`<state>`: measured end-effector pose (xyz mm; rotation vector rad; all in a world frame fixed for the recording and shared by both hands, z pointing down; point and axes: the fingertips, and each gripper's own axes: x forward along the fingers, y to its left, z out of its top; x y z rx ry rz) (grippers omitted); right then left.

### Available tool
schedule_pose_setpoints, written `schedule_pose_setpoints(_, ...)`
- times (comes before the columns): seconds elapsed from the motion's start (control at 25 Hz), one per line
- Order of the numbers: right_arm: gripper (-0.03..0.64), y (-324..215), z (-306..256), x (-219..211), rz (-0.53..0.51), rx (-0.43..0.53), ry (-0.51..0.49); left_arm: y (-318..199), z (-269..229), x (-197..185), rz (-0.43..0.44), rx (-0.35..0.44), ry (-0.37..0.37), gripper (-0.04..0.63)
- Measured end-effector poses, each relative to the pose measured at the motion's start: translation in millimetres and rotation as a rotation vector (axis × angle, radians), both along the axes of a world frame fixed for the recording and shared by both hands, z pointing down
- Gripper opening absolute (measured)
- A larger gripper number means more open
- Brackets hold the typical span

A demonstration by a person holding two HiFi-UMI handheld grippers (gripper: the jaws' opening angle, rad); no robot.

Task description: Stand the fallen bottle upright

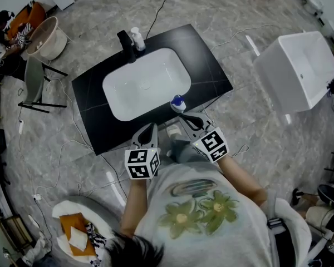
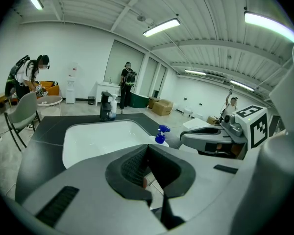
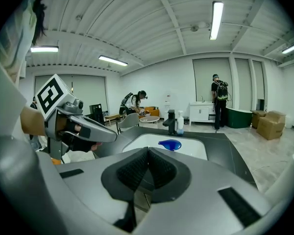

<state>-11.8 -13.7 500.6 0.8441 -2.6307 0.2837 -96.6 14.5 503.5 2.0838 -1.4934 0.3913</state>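
A small white bottle with a blue pump top [image 1: 178, 103] stands upright on the black counter [image 1: 211, 71], at the near right rim of the white basin [image 1: 146, 82]. Its blue top shows in the left gripper view [image 2: 161, 134] and in the right gripper view [image 3: 170, 144]. My left gripper [image 1: 152, 128] hangs at the counter's near edge, shut and empty. My right gripper [image 1: 190, 118] sits just short of the bottle, apart from it, also shut with nothing between its jaws. In its own view each gripper, left [image 2: 147, 149] and right [image 3: 148, 152], has its pads pressed together.
A black faucet [image 1: 126, 42] and a white pump bottle [image 1: 137, 38] stand at the basin's far side. A white tub [image 1: 300, 71] is on the floor to the right, a chair [image 1: 33, 82] to the left. Cables trail over the floor. People stand far off.
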Motion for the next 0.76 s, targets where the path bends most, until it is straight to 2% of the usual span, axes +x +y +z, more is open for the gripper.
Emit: schedule_pose_setpoints(0.76, 0.04, -6, -2, 4, 0.004, -0.029, -0.01, -11, -4, 8, 0.01, 0.006, 0.014, 0.017)
